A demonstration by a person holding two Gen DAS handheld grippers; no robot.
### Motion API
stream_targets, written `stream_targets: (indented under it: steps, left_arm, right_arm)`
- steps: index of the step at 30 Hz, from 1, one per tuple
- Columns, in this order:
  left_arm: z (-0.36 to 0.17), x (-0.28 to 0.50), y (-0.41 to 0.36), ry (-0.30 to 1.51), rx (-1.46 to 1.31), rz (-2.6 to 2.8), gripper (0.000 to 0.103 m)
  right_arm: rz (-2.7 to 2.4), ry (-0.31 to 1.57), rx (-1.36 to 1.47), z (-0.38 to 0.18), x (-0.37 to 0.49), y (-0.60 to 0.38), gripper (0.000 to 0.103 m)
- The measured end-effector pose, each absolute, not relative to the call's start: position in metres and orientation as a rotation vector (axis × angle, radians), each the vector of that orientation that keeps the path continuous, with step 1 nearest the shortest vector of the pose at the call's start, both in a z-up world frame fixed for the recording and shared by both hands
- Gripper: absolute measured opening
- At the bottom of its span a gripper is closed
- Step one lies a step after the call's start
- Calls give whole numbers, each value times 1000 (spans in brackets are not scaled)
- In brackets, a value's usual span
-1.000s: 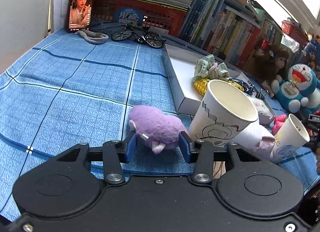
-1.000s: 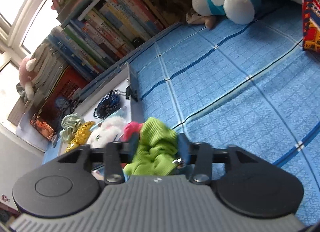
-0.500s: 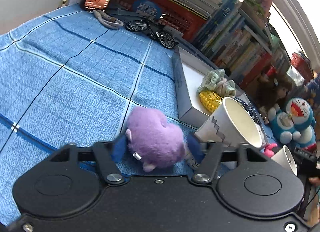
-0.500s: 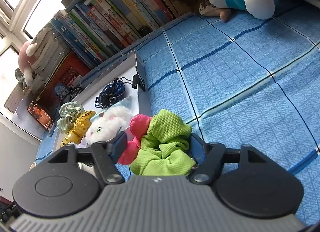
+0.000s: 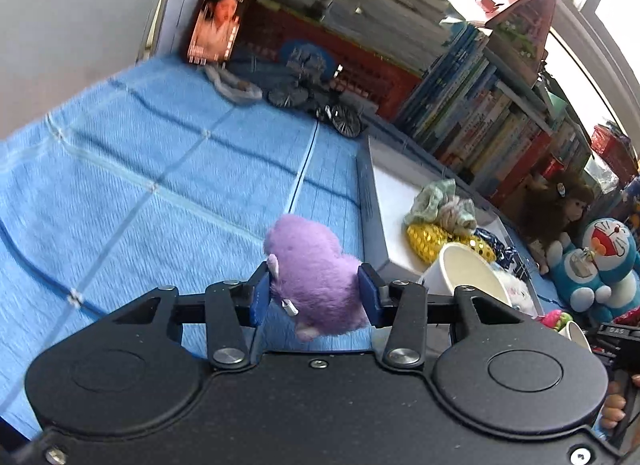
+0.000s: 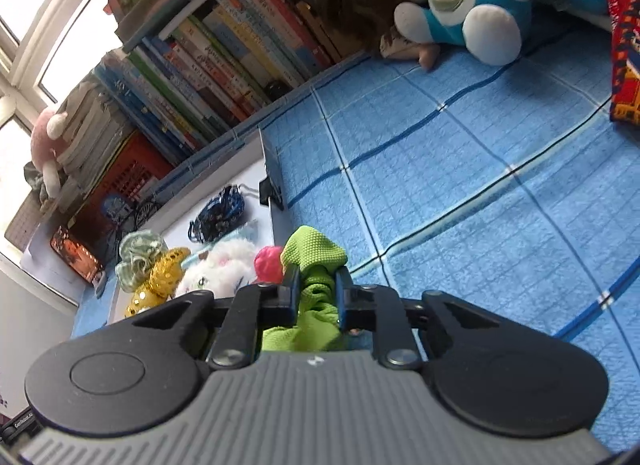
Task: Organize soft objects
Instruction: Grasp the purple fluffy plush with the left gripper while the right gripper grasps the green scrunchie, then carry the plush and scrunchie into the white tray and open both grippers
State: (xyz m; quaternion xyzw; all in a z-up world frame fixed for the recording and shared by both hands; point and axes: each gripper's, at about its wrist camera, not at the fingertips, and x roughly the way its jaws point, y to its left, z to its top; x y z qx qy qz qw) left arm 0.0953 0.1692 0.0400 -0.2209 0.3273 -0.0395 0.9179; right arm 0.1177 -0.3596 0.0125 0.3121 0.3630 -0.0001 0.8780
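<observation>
Your left gripper (image 5: 314, 295) clamps the fuzzy purple plush toy (image 5: 316, 277) above the blue checked cloth (image 5: 160, 169); your right gripper (image 6: 317, 291) pinches the lime-green knitted scrunchie (image 6: 314, 265) beside the shallow white box (image 6: 240, 169).

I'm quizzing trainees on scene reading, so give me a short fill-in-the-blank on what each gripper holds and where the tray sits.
The left gripper is shut on a ____ plush toy.
The right gripper squeezes a ____ cloth.
The white tray rests on a ____ checked cloth.
Missing words: purple; green; blue.
</observation>
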Motion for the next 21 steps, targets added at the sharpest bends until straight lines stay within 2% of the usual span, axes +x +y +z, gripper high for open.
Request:
stream_targets:
  steps: [11, 21]
  left_arm:
    - [70, 105, 153, 647, -378, -115, 43]
    - [132, 146, 111, 597, -251, -214, 43]
  right_arm:
    - [-18, 721, 660, 23, 113, -371, 21]
    - [35, 664, 610, 77, 147, -360, 21]
